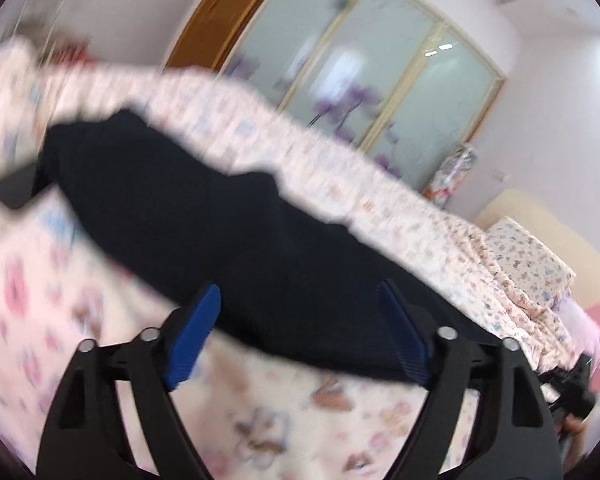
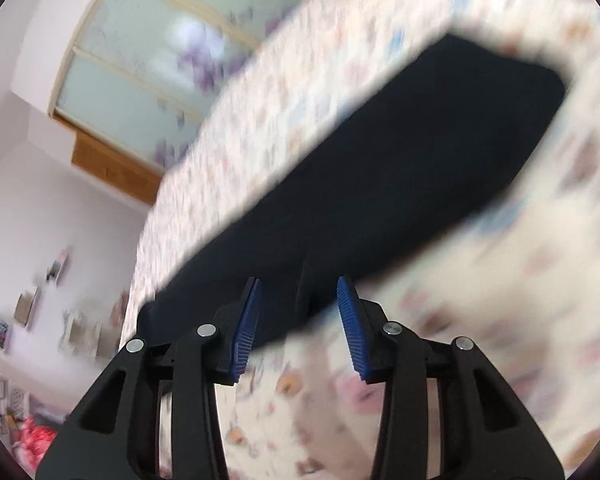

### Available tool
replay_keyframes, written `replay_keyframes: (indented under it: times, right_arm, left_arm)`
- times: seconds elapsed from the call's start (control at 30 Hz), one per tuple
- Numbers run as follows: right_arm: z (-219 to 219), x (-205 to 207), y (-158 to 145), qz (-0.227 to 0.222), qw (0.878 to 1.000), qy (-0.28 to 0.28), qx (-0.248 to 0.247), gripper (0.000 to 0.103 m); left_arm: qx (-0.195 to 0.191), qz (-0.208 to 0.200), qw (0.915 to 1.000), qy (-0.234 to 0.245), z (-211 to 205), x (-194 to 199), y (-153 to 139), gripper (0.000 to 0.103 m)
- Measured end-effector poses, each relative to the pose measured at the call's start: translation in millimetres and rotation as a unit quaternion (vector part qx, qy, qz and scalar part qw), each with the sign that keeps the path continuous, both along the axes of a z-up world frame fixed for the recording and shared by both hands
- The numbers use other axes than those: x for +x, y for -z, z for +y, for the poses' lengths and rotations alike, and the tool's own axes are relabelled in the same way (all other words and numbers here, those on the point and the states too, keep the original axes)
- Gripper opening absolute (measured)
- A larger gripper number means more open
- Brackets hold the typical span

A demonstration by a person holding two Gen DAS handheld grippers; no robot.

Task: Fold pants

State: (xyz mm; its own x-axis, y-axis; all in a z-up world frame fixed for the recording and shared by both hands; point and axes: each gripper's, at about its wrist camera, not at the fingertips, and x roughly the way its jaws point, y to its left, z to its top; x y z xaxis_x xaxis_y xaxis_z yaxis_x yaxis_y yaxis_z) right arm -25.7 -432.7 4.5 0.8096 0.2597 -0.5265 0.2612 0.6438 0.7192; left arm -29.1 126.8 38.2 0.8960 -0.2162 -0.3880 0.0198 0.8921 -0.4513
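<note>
Dark navy pants on a pale pink bedsheet printed with bears; blue-padded black tongs

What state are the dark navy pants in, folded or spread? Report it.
Folded, it appears: the dark navy pants lie as a compact oblong with straight edges on the floral bedsheet, no separate legs showing. Motion blur hides the layers.

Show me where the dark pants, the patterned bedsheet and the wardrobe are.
Pants [image 1: 204, 216], left wrist view, middle of the dark fabric.
Bedsheet [image 1: 260, 412], left wrist view, bare patch near the tool.
Wardrobe [image 1: 380, 56], left wrist view, middle glass door.
</note>
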Motion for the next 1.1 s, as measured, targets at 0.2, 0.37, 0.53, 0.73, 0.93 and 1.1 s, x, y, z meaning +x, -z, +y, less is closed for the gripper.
replay_keyframes:
  times: [0.2, 0.37, 0.53, 0.73, 0.93, 1.1]
  right_arm:
    - [-79.4, -13.0, -16.8, 0.01, 0.981, 0.179, -0.07, 0.042]
    - [-102.3, 36.4, -18.0, 0.054, 0.973, 0.166, -0.148, 0.042]
    - [-117.3, 99.8, -16.6, 0.112, 0.955, 0.119, -0.248, 0.041]
    - [-115.9, 116.7, 6.1, 0.145, 0.954, 0.079, -0.251, 0.002]
    - [-108.1, 110.5, -35.7, 0.003, 0.961, 0.098, -0.258, 0.002]
    - [-117.2, 142.3, 9.6, 0.122, 0.951, 0.09, -0.271, 0.003]
  left_arm:
    - [0.072, -0.004, 0.9956, 0.06, -44.4, 40.6, -9.2, 0.101]
    - [0.105, 0.075, 0.9908, 0.042, -54.8, 77.3, 36.1, 0.101]
    - [0.1, 0.09, 0.9901, 0.04, -43.3, 75.7, 49.8, 0.101]
    - [0.107, 0.104, 0.9881, 0.039, -44.5, 81.3, 54.5, 0.101]
    - [0.104, 0.105, 0.9884, 0.035, -44.0, 83.3, 55.1, 0.101]
    - [0.106, 0.106, 0.9881, 0.033, -45.1, 82.5, 54.5, 0.101]
